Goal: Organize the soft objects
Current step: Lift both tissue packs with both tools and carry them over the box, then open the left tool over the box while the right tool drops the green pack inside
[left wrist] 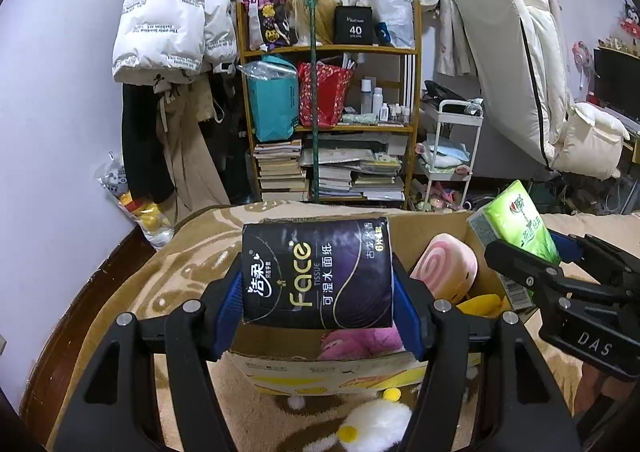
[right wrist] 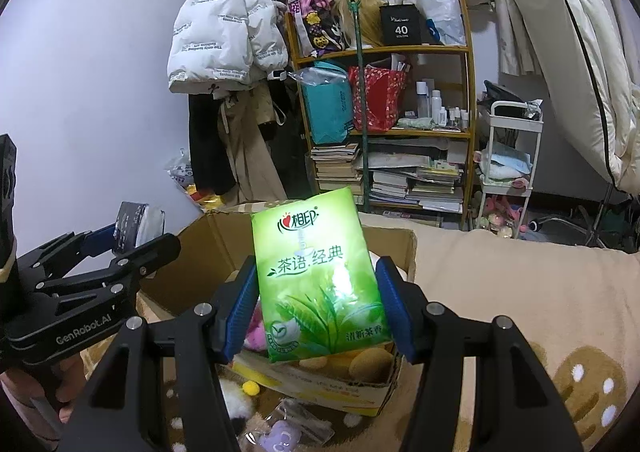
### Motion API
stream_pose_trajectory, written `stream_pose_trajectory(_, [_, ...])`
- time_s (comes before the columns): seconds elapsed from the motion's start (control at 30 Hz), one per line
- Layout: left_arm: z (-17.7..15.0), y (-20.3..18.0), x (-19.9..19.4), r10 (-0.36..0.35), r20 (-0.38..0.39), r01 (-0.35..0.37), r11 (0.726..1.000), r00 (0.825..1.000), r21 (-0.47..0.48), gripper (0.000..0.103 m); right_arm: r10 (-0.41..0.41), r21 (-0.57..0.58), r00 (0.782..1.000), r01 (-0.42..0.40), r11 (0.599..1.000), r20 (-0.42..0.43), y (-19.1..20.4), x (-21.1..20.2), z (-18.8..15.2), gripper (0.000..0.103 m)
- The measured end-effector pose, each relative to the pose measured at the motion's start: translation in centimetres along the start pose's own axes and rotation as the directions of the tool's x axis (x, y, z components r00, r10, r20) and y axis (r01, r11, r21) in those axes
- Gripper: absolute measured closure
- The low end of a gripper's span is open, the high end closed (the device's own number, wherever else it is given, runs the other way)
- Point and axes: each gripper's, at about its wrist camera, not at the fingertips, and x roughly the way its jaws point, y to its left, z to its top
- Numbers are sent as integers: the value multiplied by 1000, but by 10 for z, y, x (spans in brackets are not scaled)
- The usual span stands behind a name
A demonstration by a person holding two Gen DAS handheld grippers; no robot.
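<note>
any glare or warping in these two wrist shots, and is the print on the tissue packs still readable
Left wrist: strong fisheye bending, dark corners; black tissue pack in the left gripper matte, print sharp. Right wrist: same warping; green tissue pack in the right gripper shows a soft sheen mid-pack, print legible.

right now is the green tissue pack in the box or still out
Out: the right hand-held gripper holds the green tissue pack above the open cardboard box.

Left tongs (left wrist: 318, 306) (and right (right wrist: 316, 306)) clamped, loaded.
</note>
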Motion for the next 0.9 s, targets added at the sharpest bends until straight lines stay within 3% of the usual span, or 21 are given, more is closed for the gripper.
stream_pose_trajectory(0.9, [-17,5,39,-19,-132,17,1000,991,-10,39,38,57,994,-33,998,-102,-13,33,-19,40])
